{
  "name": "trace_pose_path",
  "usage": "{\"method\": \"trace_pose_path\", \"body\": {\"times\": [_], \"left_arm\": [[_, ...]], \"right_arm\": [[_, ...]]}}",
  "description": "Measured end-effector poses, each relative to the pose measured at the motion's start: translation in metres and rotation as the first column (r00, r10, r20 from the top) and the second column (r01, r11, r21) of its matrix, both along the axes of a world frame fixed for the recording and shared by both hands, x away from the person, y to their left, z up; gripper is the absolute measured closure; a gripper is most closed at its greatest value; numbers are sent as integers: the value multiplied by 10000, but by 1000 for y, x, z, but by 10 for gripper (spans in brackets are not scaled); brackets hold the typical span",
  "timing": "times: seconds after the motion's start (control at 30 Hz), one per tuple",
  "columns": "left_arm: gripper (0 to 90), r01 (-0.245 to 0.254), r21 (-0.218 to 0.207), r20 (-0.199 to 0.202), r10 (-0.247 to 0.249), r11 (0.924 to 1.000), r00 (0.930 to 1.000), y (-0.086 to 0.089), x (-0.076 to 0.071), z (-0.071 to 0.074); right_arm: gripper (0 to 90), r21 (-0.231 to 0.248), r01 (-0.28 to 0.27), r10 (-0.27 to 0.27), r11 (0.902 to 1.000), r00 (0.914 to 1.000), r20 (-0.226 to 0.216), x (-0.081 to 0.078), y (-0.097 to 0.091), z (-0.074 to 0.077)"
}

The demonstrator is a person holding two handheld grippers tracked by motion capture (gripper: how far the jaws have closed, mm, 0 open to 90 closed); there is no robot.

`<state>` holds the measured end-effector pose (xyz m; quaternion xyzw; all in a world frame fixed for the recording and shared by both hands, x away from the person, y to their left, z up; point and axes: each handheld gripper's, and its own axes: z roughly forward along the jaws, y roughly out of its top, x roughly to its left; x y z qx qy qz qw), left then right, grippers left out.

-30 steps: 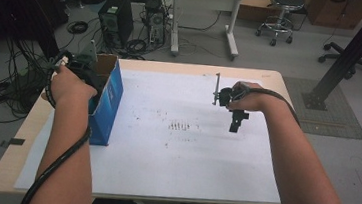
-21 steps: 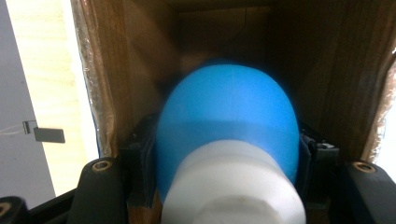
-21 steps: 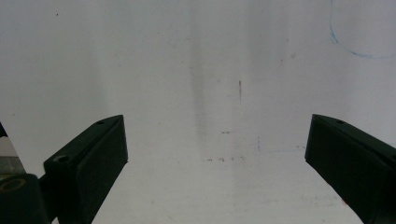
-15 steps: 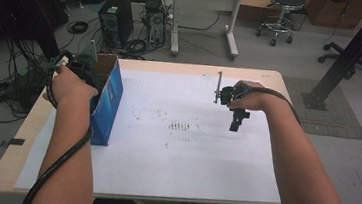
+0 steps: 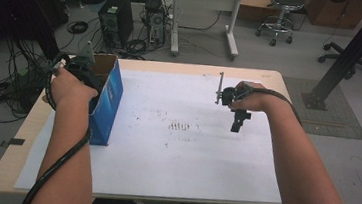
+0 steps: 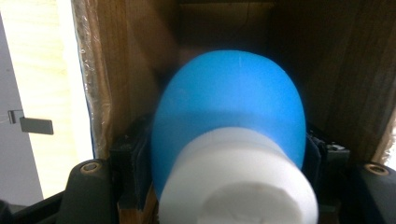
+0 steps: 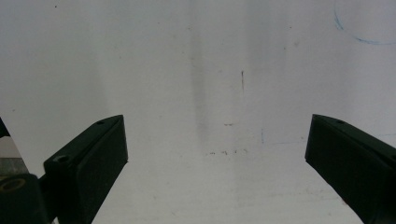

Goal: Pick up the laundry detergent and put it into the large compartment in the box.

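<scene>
Left gripper (image 5: 79, 67) reaches down into the open blue cardboard box (image 5: 109, 100) at the table's left edge; its jaws have just been opening, with a rounded blue bottle with a white cap (image 6: 229, 135) between them. Right gripper (image 5: 235, 115) hovers over the white table sheet (image 5: 172, 171), jaws wide apart.

A grey floor (image 5: 273, 60) fills the top of the frame. At upper left, black cables (image 5: 4, 92) lie coiled beside a computer tower (image 5: 112, 22). A white desk (image 5: 206, 4) stands at top centre, a wheeled stool (image 5: 280, 13) to its right. A black slanting post (image 5: 352, 48) crosses the upper right, its foot on a dark mat (image 5: 336, 114).
</scene>
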<state>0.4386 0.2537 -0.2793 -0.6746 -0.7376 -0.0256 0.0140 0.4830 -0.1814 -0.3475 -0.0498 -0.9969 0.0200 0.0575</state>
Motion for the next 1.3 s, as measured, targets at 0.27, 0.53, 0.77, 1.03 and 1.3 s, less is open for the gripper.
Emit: {"method": "trace_pose_path", "body": {"times": [0.27, 0.53, 0.77, 1.03, 1.3], "left_arm": [[299, -111, 230, 86, 109, 9997, 9999, -3, -1, 10], [278, -255, 241, 148, 252, 9994, 9996, -1, -4, 16], [245, -292, 332, 235, 284, 9990, 9993, -1, -6, 19], [179, -338, 542, 247, 325, 9980, 9992, -2, -9, 25], [136, -300, 464, 450, 279, 9985, 9986, -3, -14, 35]], "right_arm": [[57, 32, -15, 15, 10000, 10000, -27, -1, 0, -1], [57, 74, -10, 10, 10000, 10000, -36, -1, 2, -1], [57, 49, -22, 22, 10000, 10000, -33, -2, 2, -1], [57, 80, -12, 12, 10000, 10000, 20, -3, 1, 1], [57, 130, -49, 48, 9999, 10000, 47, -4, 1, 1]]}}
